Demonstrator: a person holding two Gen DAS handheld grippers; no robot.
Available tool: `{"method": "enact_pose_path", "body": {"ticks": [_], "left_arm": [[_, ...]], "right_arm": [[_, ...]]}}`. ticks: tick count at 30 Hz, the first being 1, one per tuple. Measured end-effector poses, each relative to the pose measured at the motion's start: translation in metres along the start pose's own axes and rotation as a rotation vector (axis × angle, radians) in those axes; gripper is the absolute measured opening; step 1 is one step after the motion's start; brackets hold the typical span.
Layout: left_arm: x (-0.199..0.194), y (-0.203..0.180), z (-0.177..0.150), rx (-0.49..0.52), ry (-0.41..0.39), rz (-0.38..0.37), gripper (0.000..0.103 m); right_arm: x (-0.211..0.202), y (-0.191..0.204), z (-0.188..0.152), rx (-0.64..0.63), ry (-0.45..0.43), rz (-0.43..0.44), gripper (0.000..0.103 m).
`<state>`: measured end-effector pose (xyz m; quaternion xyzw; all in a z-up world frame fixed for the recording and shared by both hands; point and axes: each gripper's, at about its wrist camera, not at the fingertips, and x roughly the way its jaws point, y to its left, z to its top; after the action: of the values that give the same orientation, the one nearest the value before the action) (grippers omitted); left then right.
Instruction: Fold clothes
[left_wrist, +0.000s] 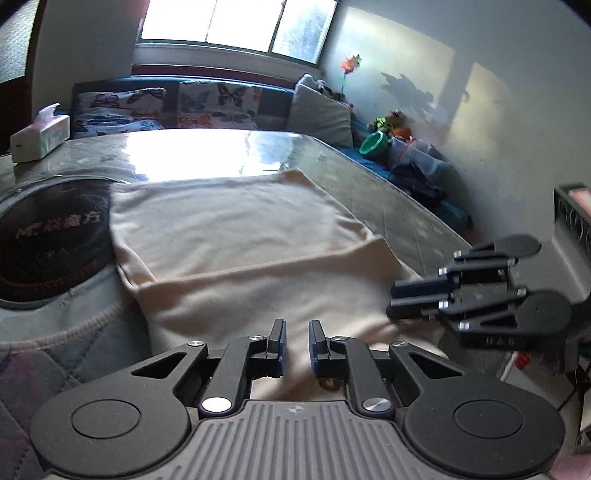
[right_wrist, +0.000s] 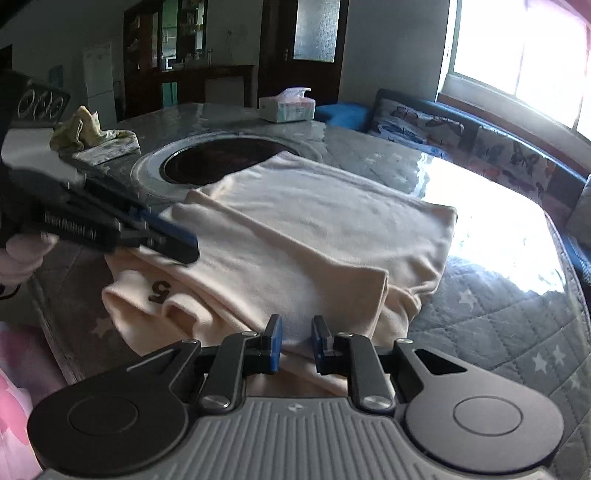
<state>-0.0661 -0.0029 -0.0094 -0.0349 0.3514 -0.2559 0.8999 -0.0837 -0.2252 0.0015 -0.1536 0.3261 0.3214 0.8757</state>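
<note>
A cream garment (left_wrist: 236, 236) lies partly folded on the glass-topped table, with a flap laid across its near part. In the right wrist view the garment (right_wrist: 314, 236) shows a dark "5" (right_wrist: 159, 291) at its near left corner. My left gripper (left_wrist: 297, 341) is open with a narrow gap, just above the garment's near edge, holding nothing. My right gripper (right_wrist: 296, 341) is open the same way at the garment's near edge. The right gripper shows in the left wrist view (left_wrist: 393, 301) beside the garment's right edge. The left gripper shows in the right wrist view (right_wrist: 190, 247) over the garment's left corner.
A round dark inset (right_wrist: 225, 162) sits in the table (right_wrist: 517, 325) beyond the garment. A tissue box (right_wrist: 286, 107) and a crumpled yellow cloth (right_wrist: 92, 136) lie at the far side. A sofa with butterfly cushions (left_wrist: 218, 103) stands under the window.
</note>
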Motion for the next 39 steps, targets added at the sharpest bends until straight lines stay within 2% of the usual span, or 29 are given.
{"method": "enact_pose_path", "body": {"ticks": [13,18,19,21,22,25,29,34,38,39], "left_arm": [[-0.003,-0.005,-0.005,0.034,-0.006,0.021,0.019],[-0.022,-0.002,-0.005,0.065,-0.025,0.039,0.020],[-0.028,-0.003,-0.006,0.078,-0.026,0.040,0.022],[-0.037,-0.006,-0.013,0.116,-0.017,0.038,0.041],[-0.042,-0.008,-0.017,0.138,-0.011,0.035,0.043],[-0.050,-0.020,-0.031,0.236,0.016,0.030,0.043],[-0.053,-0.039,-0.047,0.383,-0.002,0.057,0.043],[-0.047,-0.044,-0.047,0.423,-0.030,0.061,0.043],[-0.041,-0.050,-0.051,0.502,-0.054,0.064,0.042],[-0.040,-0.051,-0.051,0.512,-0.060,0.063,0.035]], "right_arm": [[0.002,0.004,-0.003,0.023,-0.006,0.000,0.018],[-0.008,0.004,-0.002,0.017,-0.011,0.003,0.018],[-0.011,0.005,-0.003,0.006,-0.010,0.003,0.020],[-0.018,0.007,-0.003,-0.013,-0.006,0.005,0.022],[-0.021,0.008,-0.004,-0.022,-0.004,0.007,0.024],[-0.030,0.010,-0.007,-0.050,0.007,0.004,0.026],[-0.038,0.014,-0.012,-0.092,0.033,0.004,0.031],[-0.044,0.018,-0.016,-0.139,0.055,0.002,0.038],[-0.046,0.022,-0.021,-0.171,0.066,0.005,0.043],[-0.045,0.023,-0.022,-0.178,0.071,0.004,0.045]]}}
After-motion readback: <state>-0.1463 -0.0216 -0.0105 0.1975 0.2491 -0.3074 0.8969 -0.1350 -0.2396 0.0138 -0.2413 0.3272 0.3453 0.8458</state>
